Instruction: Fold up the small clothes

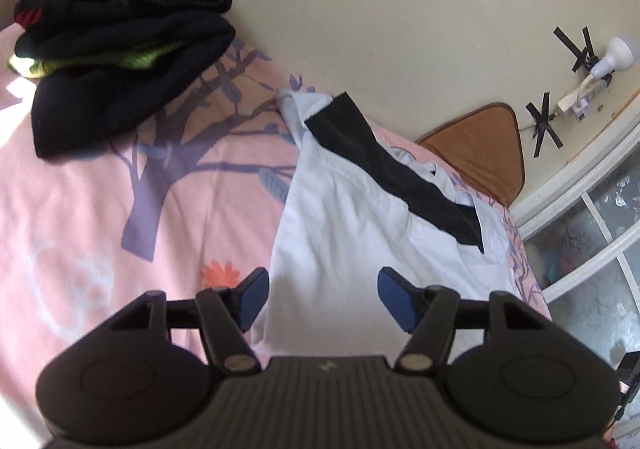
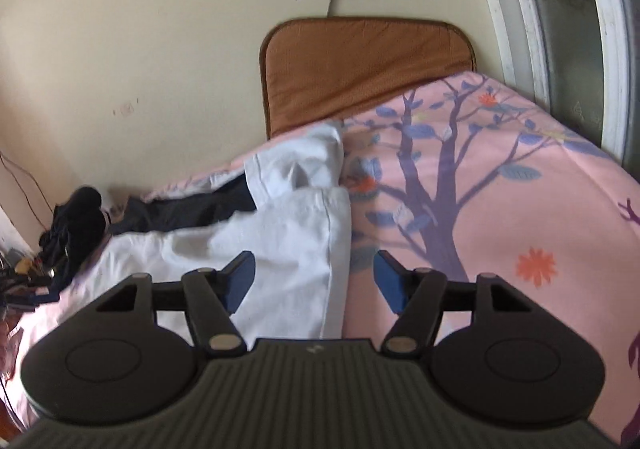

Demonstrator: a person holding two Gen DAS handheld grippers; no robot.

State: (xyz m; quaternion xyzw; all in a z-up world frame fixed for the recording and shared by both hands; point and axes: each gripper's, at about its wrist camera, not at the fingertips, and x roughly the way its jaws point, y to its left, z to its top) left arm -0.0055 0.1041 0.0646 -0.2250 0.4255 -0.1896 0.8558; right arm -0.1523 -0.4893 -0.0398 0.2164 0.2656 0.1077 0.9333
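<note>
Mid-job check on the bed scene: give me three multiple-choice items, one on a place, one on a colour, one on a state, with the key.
1. Where does the pile of dark folded clothes lie?
A. on the pink bedsheet by the wall
B. on the floor
C. on the brown cushion

2. What colour is the band across the white garment?
A. red
B. black
C. green

3. How does the left gripper stand?
A. shut on the garment
B. shut on nothing
C. open, holding nothing

Key: 1 A, the pile rests on the sheet at the wall; 2 B, a black band crosses the white cloth; 3 C, its blue pads stand apart with no cloth pinched.
</note>
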